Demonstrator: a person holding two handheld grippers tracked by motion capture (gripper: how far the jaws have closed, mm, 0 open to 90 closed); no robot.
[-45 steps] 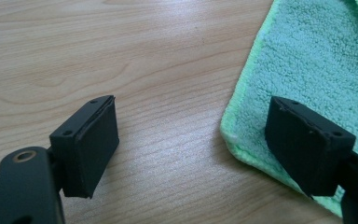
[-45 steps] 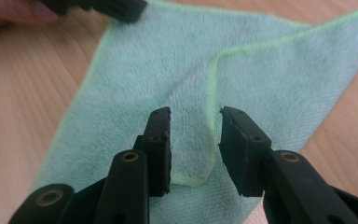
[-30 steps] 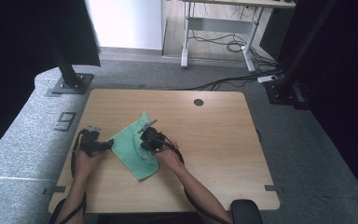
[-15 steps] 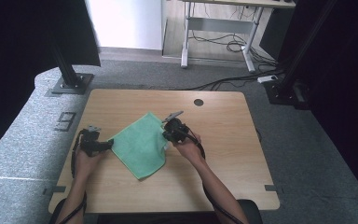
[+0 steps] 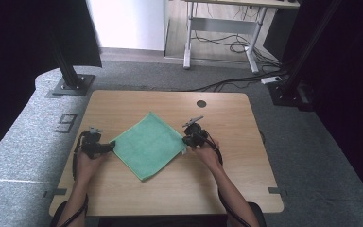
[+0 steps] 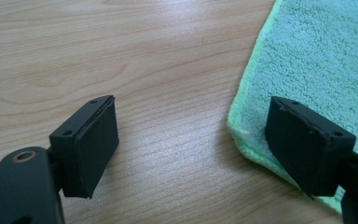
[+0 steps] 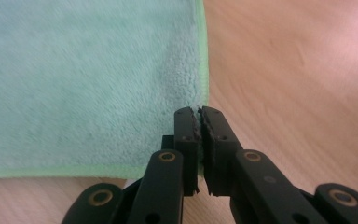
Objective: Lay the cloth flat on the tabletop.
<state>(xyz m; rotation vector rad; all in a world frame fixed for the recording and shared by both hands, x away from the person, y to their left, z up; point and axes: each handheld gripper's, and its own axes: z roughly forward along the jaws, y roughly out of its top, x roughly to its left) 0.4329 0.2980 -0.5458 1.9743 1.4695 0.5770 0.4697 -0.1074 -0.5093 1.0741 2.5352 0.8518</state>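
Observation:
A green terry cloth lies spread flat as a diamond on the wooden table. My right gripper is at the cloth's right corner; in the right gripper view its jaws are shut on the cloth at the hemmed edge of that corner. My left gripper rests at the cloth's left corner and is open. One of its pads sits over the edge of the cloth. The other pad is above bare wood.
A round cable hole sits near the table's far edge. Grey carpet with a painted number surrounds the table. Black stand bases flank the far corners, and a desk frame with cables stands behind.
My right gripper has moved to the right, drawing the cloth's corner with it, and the bunched cloth now lies flat. The left gripper has stayed in place.

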